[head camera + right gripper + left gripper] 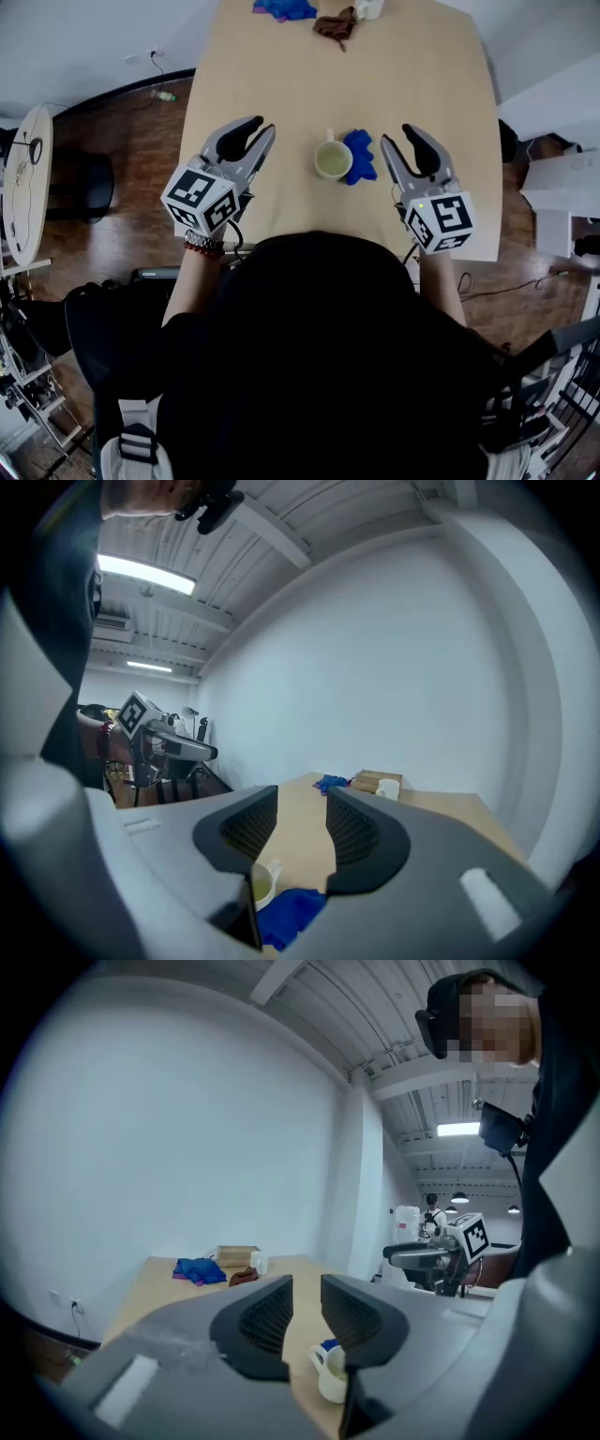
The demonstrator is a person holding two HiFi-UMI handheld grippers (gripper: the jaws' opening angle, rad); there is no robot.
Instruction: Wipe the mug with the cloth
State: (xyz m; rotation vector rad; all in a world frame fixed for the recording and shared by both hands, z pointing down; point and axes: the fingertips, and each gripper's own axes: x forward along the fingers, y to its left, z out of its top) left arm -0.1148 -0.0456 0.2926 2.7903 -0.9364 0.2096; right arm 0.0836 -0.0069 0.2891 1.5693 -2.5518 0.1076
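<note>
A pale mug stands upright on the wooden table, with a crumpled blue cloth touching its right side. My left gripper hovers left of the mug, its jaws a narrow gap apart with nothing between them. My right gripper hovers right of the cloth, jaws parted wider and empty. In the left gripper view the mug and a bit of the cloth show below the jaws. The right gripper view shows the mug and cloth under its jaws.
At the table's far end lie another blue cloth, a brown cloth and a white cup; a small wooden box sits there too. The table's near edge is just under my grippers.
</note>
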